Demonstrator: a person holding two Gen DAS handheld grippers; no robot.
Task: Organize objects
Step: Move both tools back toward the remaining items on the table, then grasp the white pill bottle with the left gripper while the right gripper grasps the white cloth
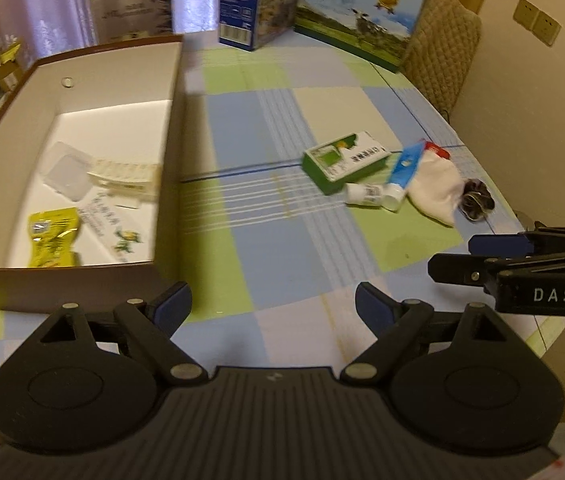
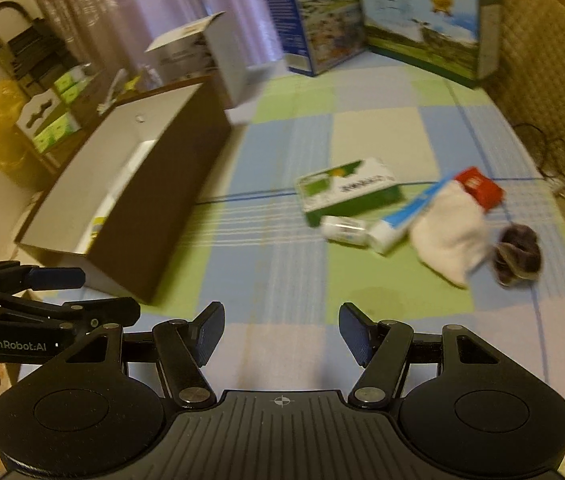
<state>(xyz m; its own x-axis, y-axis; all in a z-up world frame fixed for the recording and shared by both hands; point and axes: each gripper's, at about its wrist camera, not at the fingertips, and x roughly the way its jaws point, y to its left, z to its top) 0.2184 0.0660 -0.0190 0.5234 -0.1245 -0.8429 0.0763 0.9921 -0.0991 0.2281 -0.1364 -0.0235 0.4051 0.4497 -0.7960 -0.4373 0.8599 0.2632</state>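
Both empty — left gripper [image 1: 272, 306] spread wide, right gripper [image 2: 280, 330] half-open. Loose pile lies mid-table right of the brown box [image 1: 170, 128]: green carton [image 1: 342, 160] looks light and stiff — pinch across its short sides; white cloth [image 1: 434, 190] soft, bunch it.

My right gripper [image 2: 280, 334] hangs over the checked tablecloth [image 2: 282, 288] with its jaws apart and nothing between them. Far ahead lies a green and white box [image 2: 348, 192]; touching its near edge are a small white bottle [image 2: 344, 230] and a blue and white tube [image 2: 402, 220]. To their right lie a white cloth [image 2: 450, 236], a red packet [image 2: 478, 188] and what may be a dark scrunchie [image 2: 518, 256], blurred. The open brown box [image 2: 170, 200] stands left; my left gripper [image 2: 58, 292] juts in beside it.
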